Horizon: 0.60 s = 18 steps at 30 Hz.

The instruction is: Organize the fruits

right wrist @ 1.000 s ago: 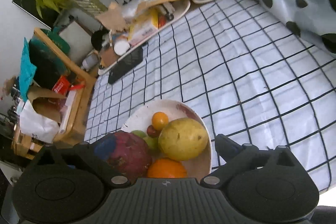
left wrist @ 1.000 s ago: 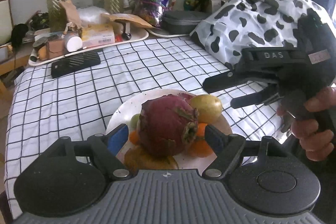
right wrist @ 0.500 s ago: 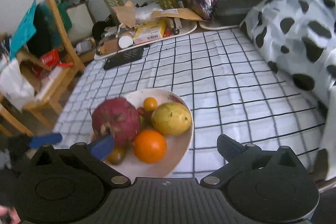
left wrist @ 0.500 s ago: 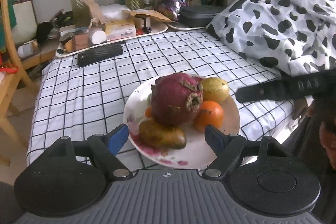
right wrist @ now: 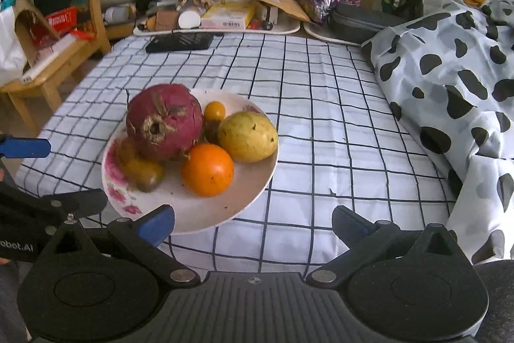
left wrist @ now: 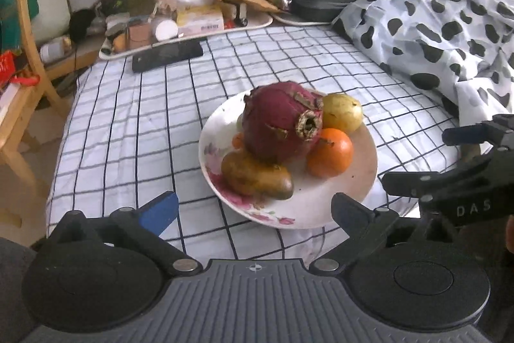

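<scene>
where checked cloth [right wrist: 321,124] spreads, plate [right wrist: 199,214] holds dragon fruit [right wrist: 165,121], orange [right wrist: 207,169], pear [right wrist: 247,137].

Glossy ceramic plate [left wrist: 359,198], checked cloth sheet [left wrist: 128,124], matt plastic claw [right wrist: 253,219], rough-skinned dragon fruit [right wrist: 163,121]

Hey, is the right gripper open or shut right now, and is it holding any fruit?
Open and empty: in the right wrist view the right gripper shows its fingers spread wide, short of the plate, with nothing between them.
</scene>
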Each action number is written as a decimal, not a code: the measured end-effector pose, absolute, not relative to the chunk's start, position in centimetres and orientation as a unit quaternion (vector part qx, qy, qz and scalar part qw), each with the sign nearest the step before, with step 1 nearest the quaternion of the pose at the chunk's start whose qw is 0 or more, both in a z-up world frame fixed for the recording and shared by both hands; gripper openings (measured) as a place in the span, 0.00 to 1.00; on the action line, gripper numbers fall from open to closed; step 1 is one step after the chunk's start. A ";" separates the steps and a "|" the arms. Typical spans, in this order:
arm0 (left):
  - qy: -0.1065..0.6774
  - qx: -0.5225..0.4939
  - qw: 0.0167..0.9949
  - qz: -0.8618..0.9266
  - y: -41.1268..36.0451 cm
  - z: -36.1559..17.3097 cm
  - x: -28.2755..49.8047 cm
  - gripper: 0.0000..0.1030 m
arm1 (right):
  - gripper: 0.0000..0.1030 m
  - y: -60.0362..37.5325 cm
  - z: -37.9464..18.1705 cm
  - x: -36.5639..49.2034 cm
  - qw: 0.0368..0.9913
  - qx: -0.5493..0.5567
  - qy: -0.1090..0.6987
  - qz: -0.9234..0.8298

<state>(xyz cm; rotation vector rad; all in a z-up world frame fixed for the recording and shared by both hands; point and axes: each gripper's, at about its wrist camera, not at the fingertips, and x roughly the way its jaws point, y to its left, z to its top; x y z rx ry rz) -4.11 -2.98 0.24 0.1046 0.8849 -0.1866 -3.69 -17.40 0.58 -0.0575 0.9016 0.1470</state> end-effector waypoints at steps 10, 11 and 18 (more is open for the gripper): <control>0.437 0.044 0.896 -0.064 -2.5 0.0 -3.7 1.00 | 1.00 -16.9 0.0 -3.3 0.890 -0.046 0.449 0.064; 0.437 0.047 0.896 -0.064 -2.6 -0.1 -3.7 1.00 | 1.00 -16.9 0.0 -3.2 0.890 -0.047 0.450 0.063; 0.438 0.054 0.895 -0.070 -2.7 -0.1 -3.7 1.00 | 1.00 -16.9 -0.1 -3.2 0.889 -0.049 0.452 0.063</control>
